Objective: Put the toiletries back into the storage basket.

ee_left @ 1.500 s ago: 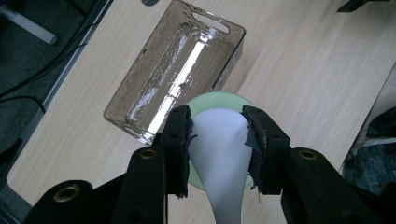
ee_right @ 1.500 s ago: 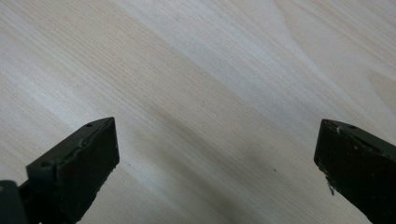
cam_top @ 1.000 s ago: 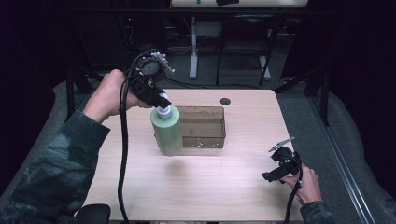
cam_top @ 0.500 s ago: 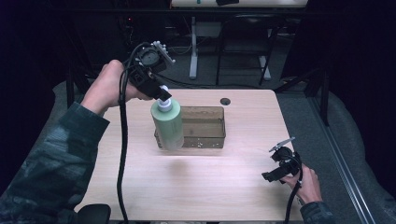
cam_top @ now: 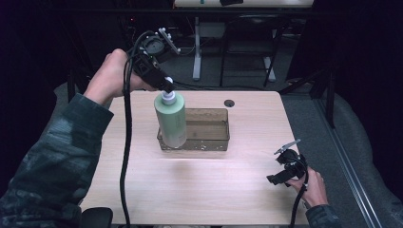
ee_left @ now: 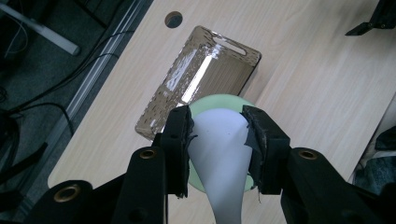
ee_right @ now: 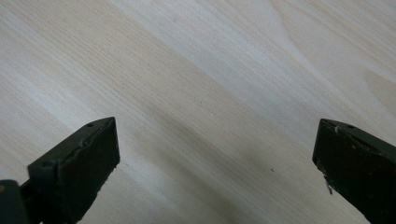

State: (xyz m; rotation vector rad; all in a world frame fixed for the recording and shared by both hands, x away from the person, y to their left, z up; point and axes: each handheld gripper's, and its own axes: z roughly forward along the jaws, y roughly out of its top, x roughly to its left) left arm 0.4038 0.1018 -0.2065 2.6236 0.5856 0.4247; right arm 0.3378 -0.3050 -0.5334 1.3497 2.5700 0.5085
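The white cap of a green bottle is clamped by the left tongs and the bottle is held above the near-left edge of a brown tray, not yet set in, while the right tongs are kept wide over the bench.
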